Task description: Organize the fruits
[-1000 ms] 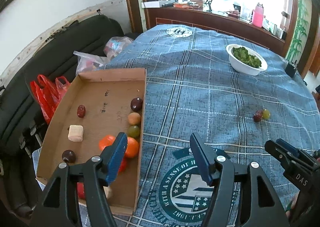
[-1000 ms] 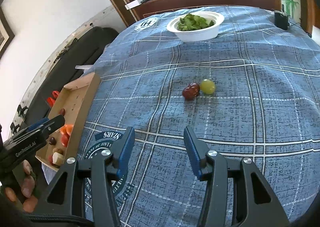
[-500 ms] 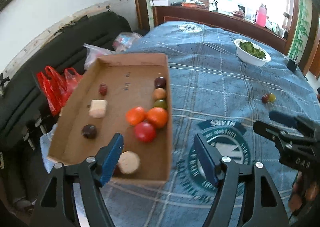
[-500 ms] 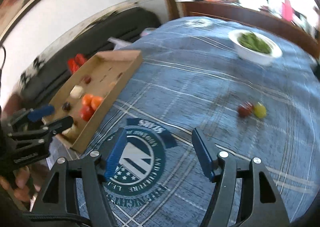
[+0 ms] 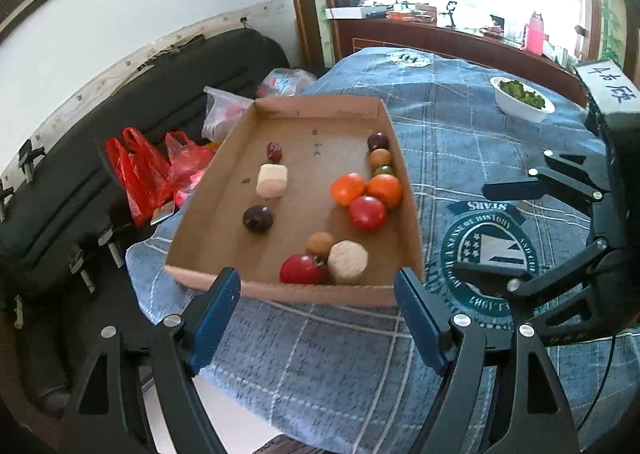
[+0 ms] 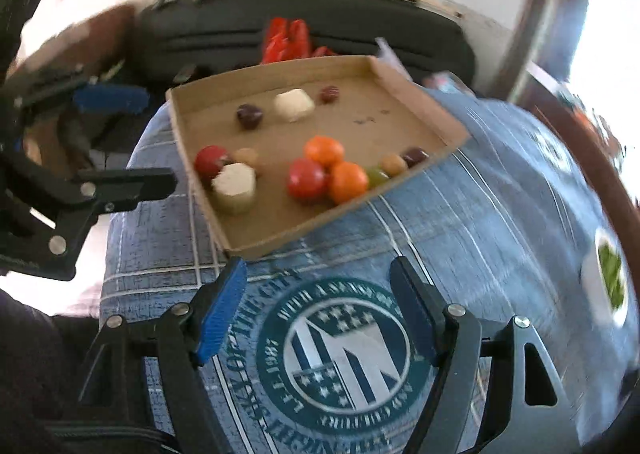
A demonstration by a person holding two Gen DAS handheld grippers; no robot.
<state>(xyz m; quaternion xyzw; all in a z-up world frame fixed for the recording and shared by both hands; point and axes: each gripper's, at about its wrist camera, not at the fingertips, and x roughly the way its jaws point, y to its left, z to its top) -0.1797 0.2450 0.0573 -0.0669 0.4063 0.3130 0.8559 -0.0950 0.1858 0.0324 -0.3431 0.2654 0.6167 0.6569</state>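
Both views now face the tray (image 5: 408,190) instead of the loose fruit; the left gripper (image 5: 318,294) and right gripper (image 6: 318,286), slightly blurred, gape empty.

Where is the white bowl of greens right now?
In the left wrist view, the white bowl of greens sits on the blue tablecloth at the far right, well beyond the cardboard tray. The right wrist view shows it blurred at the right edge.
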